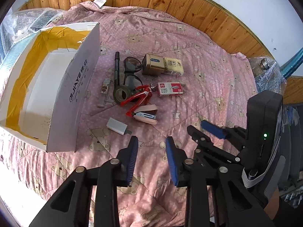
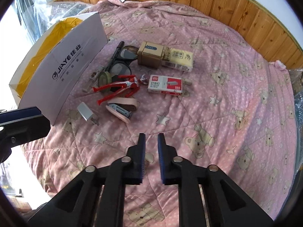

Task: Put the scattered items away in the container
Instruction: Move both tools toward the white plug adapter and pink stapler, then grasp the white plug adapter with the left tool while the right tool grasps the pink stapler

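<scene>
Both grippers hang above a pink quilt printed with bears and stars (image 2: 217, 87) spread over a bed. The left gripper (image 1: 152, 158) has its blue-padded fingers (image 1: 132, 157) spread fairly wide with nothing between them; the right gripper (image 2: 151, 156) shows a narrower gap, also empty.

The scattered items lie in a loose cluster ahead of both — a grey plug adapter (image 1: 117, 126), a pink stapler (image 1: 146, 114), a red and silver toy figure (image 1: 139, 97), a white and red staple box (image 1: 170, 89), a gold tin box (image 1: 162, 65), black-framed glasses (image 1: 132, 71), a black pen (image 1: 116, 66), a roll of olive tape (image 1: 121, 94) and a small patterned lighter (image 1: 105, 89).

The white cardboard box lined with yellow tape (image 1: 75, 87) stands open just left of the cluster, none of these items inside it.
</scene>
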Demonstrator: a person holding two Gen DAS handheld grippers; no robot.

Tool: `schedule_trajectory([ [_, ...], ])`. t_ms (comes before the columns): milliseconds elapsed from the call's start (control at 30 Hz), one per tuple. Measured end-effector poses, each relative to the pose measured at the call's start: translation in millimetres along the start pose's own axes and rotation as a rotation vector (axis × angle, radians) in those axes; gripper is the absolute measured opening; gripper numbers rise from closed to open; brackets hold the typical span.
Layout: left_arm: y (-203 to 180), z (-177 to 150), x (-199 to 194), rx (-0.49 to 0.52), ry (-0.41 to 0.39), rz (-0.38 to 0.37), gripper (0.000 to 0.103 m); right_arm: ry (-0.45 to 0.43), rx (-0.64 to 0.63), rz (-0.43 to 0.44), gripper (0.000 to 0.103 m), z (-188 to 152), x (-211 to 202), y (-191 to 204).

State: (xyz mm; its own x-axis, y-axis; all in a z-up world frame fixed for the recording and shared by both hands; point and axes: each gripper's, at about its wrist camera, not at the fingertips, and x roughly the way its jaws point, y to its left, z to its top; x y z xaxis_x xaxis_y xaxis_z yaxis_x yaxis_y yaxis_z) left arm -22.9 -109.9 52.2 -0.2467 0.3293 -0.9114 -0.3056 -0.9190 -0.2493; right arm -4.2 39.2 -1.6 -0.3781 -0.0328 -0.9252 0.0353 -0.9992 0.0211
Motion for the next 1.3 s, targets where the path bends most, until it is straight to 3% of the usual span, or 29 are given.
schedule_trajectory([
  [100, 2, 0, 2, 0.0, 0.007, -0.011, 0.006, 0.008, -0.009, 0.011, 0.007, -2, 3, 2],
  [200, 1, -2, 6, 0.003, 0.016, -0.009, 0.001, 0.016, -0.019, 0.022, 0.005, -2, 5, 5],
  [567, 2, 0, 16, -0.003, 0.04, 0.004, 0.0, 0.034, -0.029, 0.045, 0.007, 4, 8, 5],
  [633, 5, 2, 19, -0.015, 0.043, 0.004, 0.003, 0.037, -0.025, 0.049, 0.008, 6, 10, 4],
  [667, 7, 2, 20, -0.021, 0.044, 0.006, 0.01, 0.038, -0.022, 0.051, 0.02, 7, 10, 3],
  [700, 8, 3, 21, -0.027, 0.045, 0.007, 0.025, 0.037, -0.018, 0.052, 0.037, 8, 11, 2],
  [767, 13, 3, 22, -0.051, 0.038, -0.007, 0.04, 0.038, -0.015, 0.052, 0.047, 9, 13, 1],
  [867, 18, 5, 26, -0.057, 0.042, -0.004, 0.046, 0.056, -0.01, 0.063, 0.047, 11, 19, 1],
  [1300, 50, 9, 60, -0.118, 0.116, 0.01, 0.046, 0.119, -0.009, 0.084, 0.047, 18, 44, 3],
])
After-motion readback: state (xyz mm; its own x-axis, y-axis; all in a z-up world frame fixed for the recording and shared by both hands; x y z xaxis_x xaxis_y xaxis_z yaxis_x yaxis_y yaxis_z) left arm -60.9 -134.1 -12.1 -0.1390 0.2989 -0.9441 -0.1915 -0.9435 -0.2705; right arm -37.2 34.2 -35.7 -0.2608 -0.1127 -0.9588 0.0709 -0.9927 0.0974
